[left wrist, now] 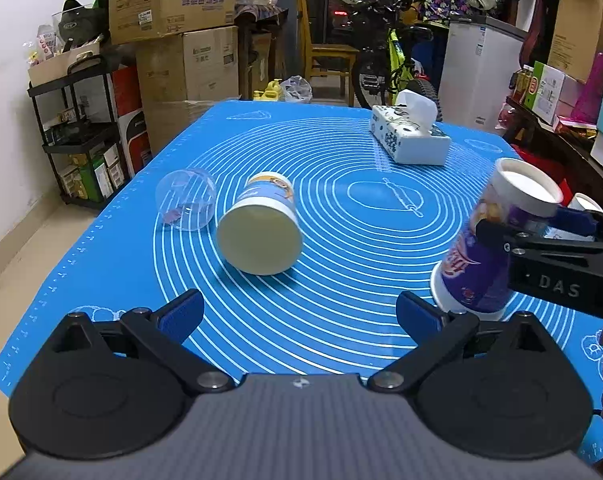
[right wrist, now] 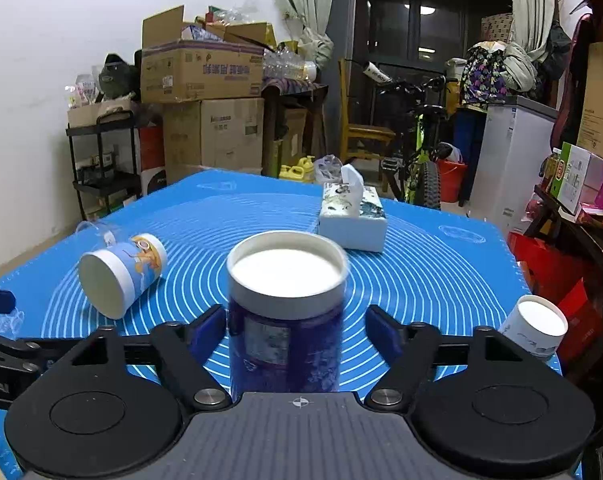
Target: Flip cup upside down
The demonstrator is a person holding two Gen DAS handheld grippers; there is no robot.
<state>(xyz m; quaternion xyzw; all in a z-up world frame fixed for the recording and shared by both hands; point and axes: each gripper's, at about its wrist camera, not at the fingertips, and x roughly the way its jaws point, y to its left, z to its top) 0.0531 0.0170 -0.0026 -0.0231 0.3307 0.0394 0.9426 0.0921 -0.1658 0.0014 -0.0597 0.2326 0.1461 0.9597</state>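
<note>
A purple paper cup (right wrist: 285,320) stands upside down between my right gripper's fingers, white base up. My right gripper (right wrist: 295,334) is open: the left pad is near the cup's side and the right pad stands clear of it. In the left wrist view the purple cup (left wrist: 485,248) looks tilted, rim on the blue mat (left wrist: 341,280), with my right gripper (left wrist: 541,220) around it. My left gripper (left wrist: 299,316) is open and empty above the mat's near part. A blue and white paper cup (left wrist: 261,228) lies on its side, mid-left.
A clear plastic cup (left wrist: 187,200) lies on its side left of the blue cup. A tissue box (left wrist: 409,136) sits at the far right of the mat. Another white paper cup (right wrist: 535,328) stands upside down at the right edge. Boxes, shelves and a bicycle surround the table.
</note>
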